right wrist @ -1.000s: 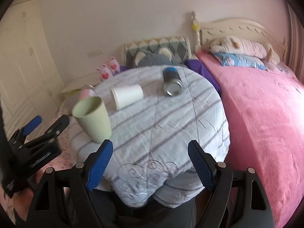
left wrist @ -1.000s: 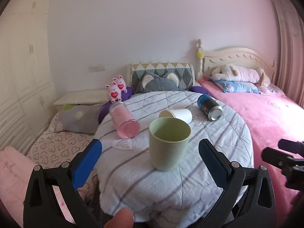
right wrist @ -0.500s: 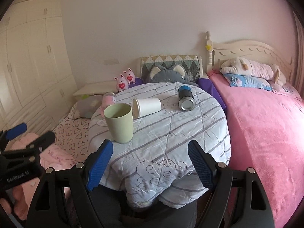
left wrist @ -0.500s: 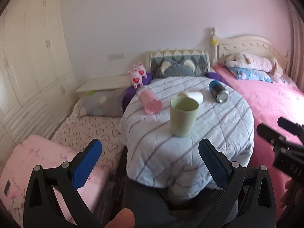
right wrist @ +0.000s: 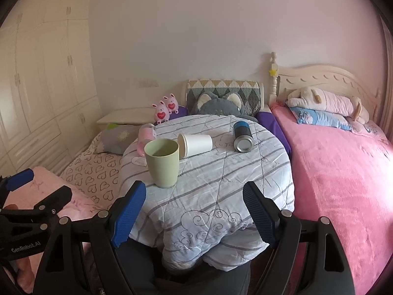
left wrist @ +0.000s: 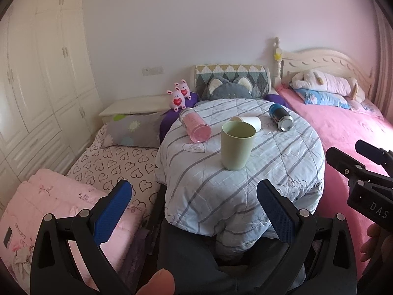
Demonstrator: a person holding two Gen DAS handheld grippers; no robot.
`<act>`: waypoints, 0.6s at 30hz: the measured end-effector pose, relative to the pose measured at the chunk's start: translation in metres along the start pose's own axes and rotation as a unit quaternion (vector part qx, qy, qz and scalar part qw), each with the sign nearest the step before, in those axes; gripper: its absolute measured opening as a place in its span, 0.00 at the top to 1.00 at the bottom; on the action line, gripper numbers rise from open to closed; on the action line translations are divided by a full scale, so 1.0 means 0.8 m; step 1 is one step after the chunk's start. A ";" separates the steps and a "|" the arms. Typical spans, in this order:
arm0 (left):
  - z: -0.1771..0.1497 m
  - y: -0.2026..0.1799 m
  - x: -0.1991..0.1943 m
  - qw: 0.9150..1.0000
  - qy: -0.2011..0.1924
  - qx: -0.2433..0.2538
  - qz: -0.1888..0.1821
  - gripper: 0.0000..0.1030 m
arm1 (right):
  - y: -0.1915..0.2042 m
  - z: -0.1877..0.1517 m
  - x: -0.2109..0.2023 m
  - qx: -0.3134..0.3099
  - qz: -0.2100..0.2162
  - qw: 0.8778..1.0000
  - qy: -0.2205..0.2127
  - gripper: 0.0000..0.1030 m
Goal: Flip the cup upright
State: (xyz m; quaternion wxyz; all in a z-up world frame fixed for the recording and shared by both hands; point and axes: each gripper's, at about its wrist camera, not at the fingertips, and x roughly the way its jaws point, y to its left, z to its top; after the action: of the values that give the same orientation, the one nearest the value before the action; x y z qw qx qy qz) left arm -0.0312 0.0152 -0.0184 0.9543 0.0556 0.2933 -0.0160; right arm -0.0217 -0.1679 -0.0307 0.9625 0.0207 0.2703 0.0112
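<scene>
Green cup point(left wrist: 237, 145) stands upright at the counter's point(left wrist: 282, 162) centre, mouth up, apparently already flipped. Both released, the left hand-held gripper point(left wrist: 194, 206) and right hand-held gripper point(right wrist: 194, 206) hang at 6 o'clock, clear of it.

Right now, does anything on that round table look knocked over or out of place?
Yes. The white paper cup, the pink bottle and the blue can all lie on their sides on the striped cloth. Only the green cup stands upright. Nothing looks spilled.
</scene>
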 end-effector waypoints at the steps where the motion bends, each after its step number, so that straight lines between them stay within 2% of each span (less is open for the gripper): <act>1: 0.000 0.000 0.000 1.000 0.000 0.000 0.000 0.00 | 0.000 0.000 0.000 0.001 0.000 1.000 0.000 0.20; 18: 0.000 -0.001 0.000 1.000 0.006 -0.001 -0.006 0.00 | -0.008 0.002 -0.003 0.008 -0.001 1.000 0.001 0.20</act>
State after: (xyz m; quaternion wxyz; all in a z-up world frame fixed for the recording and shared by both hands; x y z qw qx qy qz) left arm -0.0317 0.0142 -0.0185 0.9524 0.0525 0.2996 -0.0211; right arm -0.0227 -0.1742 -0.0285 0.9619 0.0281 0.2718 0.0078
